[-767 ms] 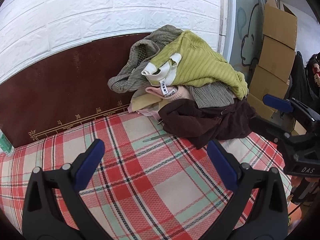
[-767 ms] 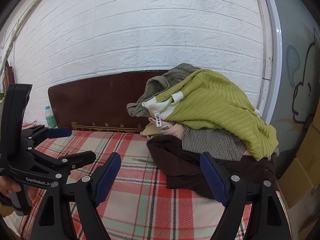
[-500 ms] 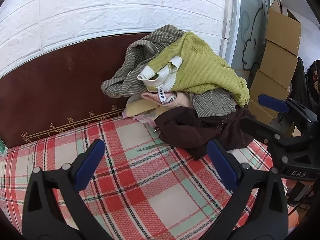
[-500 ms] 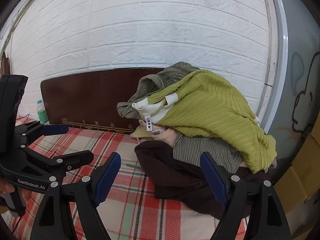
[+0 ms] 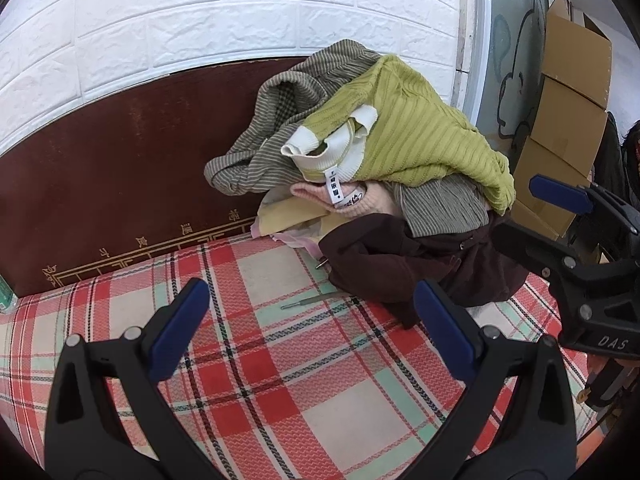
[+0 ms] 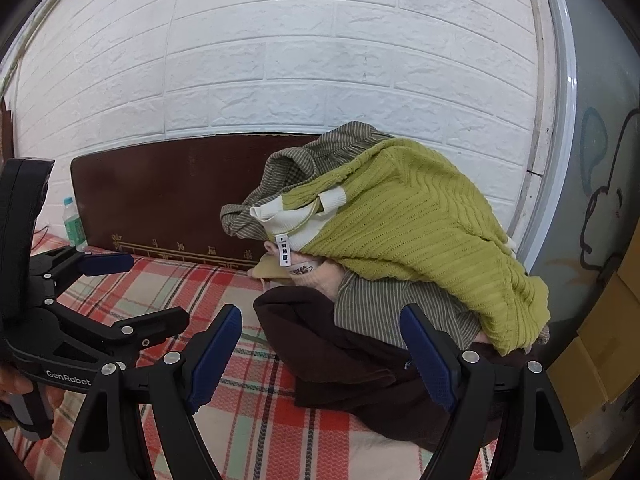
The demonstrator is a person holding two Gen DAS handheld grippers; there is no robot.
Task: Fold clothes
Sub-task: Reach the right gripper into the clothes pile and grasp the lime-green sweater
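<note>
At the far left of the right wrist view a small clear plastic bottle with a green label (image 6: pixel 74 229) stands against the dark brown wooden headboard with gold characters (image 5: pixel 120 184), at the edge of the red, green and cream plaid bed cover (image 5: pixel 312 380). The left gripper (image 5: pixel 312 324) hangs over this cover tilted downward, its blue-padded jaws spread wide with nothing between them but bare plaid; in the right wrist view its black body reads "GenRobot", and part of a hand (image 6: pixel 16 384) shows on its handle. A thin grey metal rod (image 5: pixel 310 301) lies on the cover just ahead of it, its far end disappearing under the clothes. The heap of clothes sits at the head of the bed against the headboard: a grey-striped knit garment (image 5: pixel 280 128) on the left and top, a ribbed lime-green sweater with a cream collar (image 5: pixel 420 136) draped over it, a white tag with small dark printing, too small to read, hanging from the collar, and a dark brown garment (image 5: pixel 400 260) at the bottom front. The right gripper (image 6: pixel 320 352), marked "DAS" in the left wrist view, points nearly level at the brown garment, jaws wide apart and gripping nothing. Open plaid lies left and in front of the heap; stacked brown cardboard boxes (image 5: pixel 568 108) stand close on the right.
</note>
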